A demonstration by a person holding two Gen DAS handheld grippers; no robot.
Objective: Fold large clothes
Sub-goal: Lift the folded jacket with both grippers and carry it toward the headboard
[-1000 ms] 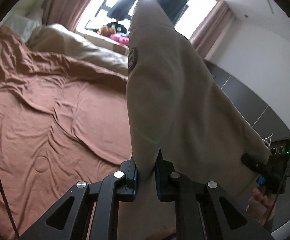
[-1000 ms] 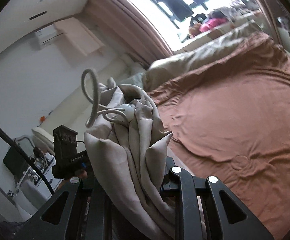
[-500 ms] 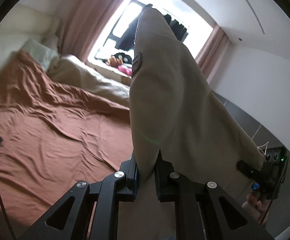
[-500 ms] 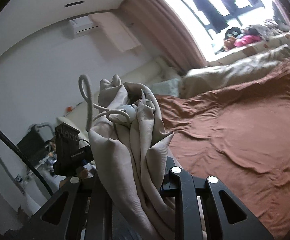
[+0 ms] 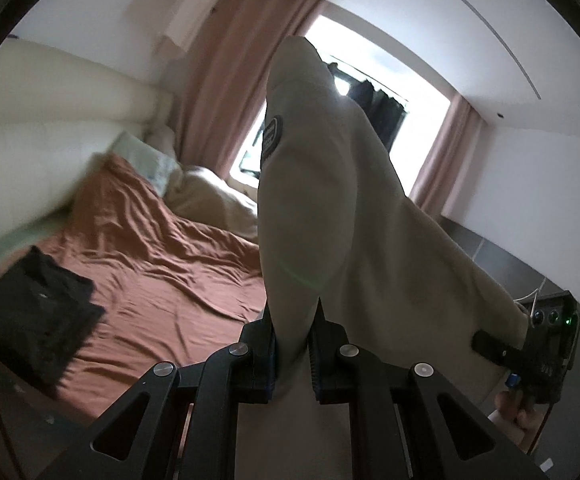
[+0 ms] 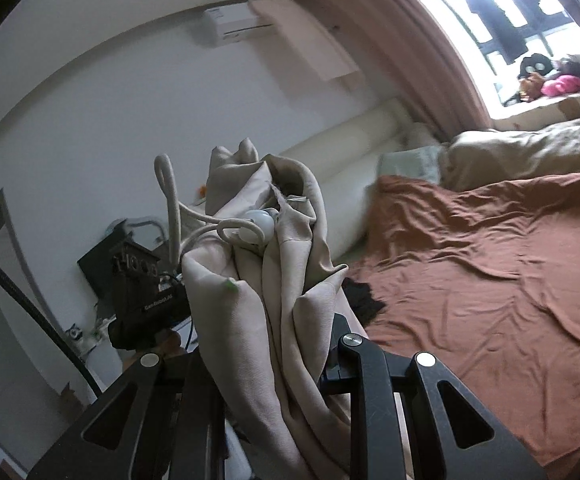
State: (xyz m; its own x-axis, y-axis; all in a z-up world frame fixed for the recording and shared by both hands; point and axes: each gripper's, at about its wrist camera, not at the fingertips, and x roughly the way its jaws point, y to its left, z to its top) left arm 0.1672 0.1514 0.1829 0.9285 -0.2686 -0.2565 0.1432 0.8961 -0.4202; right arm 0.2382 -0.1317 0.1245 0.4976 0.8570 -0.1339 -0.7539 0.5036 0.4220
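A large beige garment (image 5: 329, 208) with a dark round patch hangs in the air, stretched between both grippers. My left gripper (image 5: 291, 344) is shut on one edge of it, and the cloth rises in a tall peak above the jaws. In the right wrist view my right gripper (image 6: 268, 344) is shut on a bunched end of the same beige garment (image 6: 258, 280), where a white drawcord with a round toggle (image 6: 260, 222) loops out. Each view shows the other gripper beyond the cloth, at the right edge of the left view and the left side of the right view.
Below lies a bed with a rumpled brown sheet (image 5: 162, 276) (image 6: 489, 272). A folded black garment (image 5: 34, 312) sits on its near left corner. Beige pillows and a duvet (image 6: 529, 148) lie by the bright window, with pink curtains (image 5: 226, 92) beside it.
Both grippers have lifted and swung with the garment, so more wall and ceiling shows. The folded black garment has come into the left view. Both grips are unchanged.
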